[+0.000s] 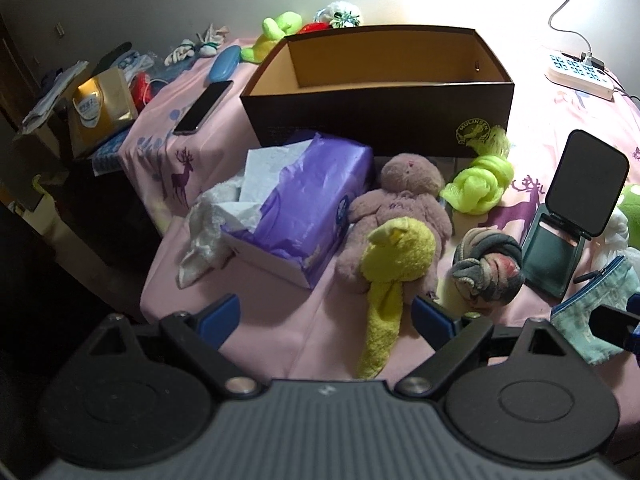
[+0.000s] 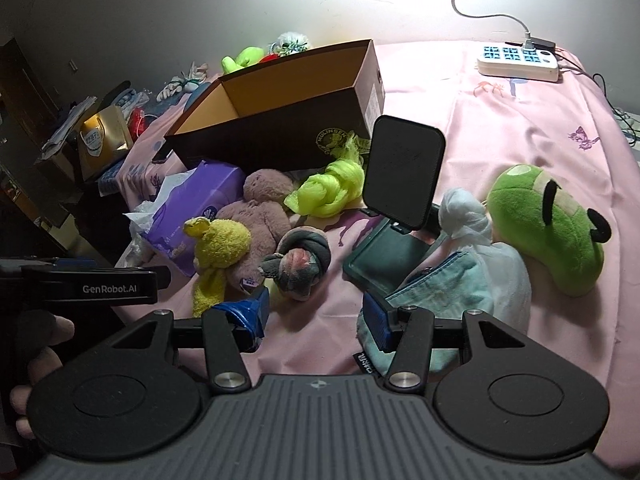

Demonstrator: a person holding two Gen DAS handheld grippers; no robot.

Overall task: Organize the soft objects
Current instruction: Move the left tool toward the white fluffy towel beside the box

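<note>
We see the yellow plush toy (image 1: 394,264) lying on the pink bedspread (image 1: 280,336) with its long axis running from the left tongs (image 1: 326,318) toward the cardboard box (image 1: 376,92); its head rests on the mauve plush bear (image 1: 400,216) and its tail points back at us. Our left tongs hover low and level with jaws spread wide, holding nothing, the tail between the blue tips. Our right tongs (image 2: 318,320) also stand open and empty above the bedspread, the right finger (image 2: 378,322) touching a light blue pouch (image 2: 440,284). A knotted grey sock (image 2: 300,264) lies just ahead.
</note>
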